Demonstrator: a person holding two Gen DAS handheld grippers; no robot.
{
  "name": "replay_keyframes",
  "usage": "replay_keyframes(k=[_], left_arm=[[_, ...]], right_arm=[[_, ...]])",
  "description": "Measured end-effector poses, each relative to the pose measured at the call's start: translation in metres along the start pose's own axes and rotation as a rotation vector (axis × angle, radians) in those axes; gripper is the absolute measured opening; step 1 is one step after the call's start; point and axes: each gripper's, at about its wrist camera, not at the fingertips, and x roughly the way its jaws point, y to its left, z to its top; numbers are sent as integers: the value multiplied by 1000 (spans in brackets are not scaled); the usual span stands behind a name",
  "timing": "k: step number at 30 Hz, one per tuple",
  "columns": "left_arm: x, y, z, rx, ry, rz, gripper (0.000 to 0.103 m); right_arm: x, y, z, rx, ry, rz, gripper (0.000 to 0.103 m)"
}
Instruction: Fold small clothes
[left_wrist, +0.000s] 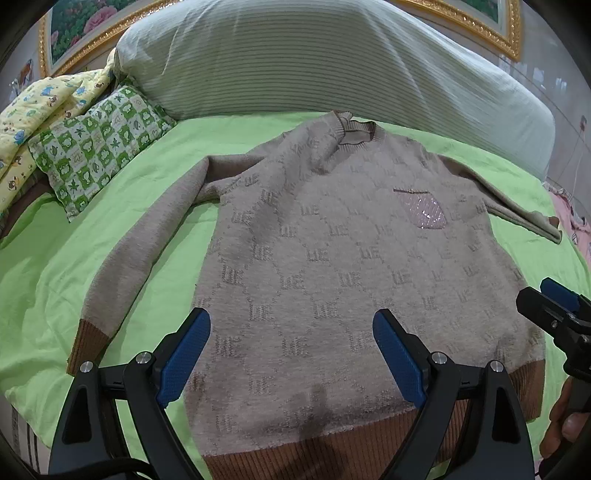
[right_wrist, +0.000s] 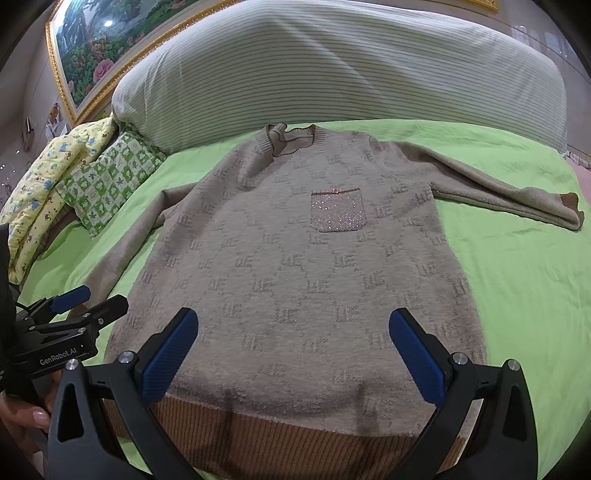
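Both tongs, left tongs (left_wrist: 291, 354) and right tongs (right_wrist: 293, 354), gape above sweater (right_wrist: 295, 266) hem.

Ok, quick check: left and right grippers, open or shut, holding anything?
Left gripper: open, holding nothing, above the sweater hem.
Right gripper: open, holding nothing, also above the hem.

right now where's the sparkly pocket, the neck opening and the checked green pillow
sparkly pocket (right_wrist: 338, 211), right wrist view, middle of the sequinned patch
neck opening (right_wrist: 295, 142), right wrist view, inner fabric just inside the ribbed collar
checked green pillow (left_wrist: 98, 147), left wrist view, centre of its patterned face
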Motion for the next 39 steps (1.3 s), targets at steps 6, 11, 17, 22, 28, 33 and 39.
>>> replay_keyframes(k=[6,11,17,22,28,33,39], left_arm=[[3,-1,2,4,20,-1,90],[6,-1,3,10,31,4,90],[12,1,6,1,37,4,90],[20,5,13,17,58,21,90],[39,11,34,-4,70,15,90],[66,6,58,-15,89,-4,90],[99,-10,95,1,100,-15,90]], right_arm=[[1,-3,1,4,3,3,103],[1,-2,0,10,4,4,103],[4,-6,1,29,9,11,103],[6,-28,8,73,-5,-21,103],[5,-98,24,215,-32,-123,103],[-10,-187,35,399,-75,-251,99],[-33,-306,52,655,-164,-361,88]])
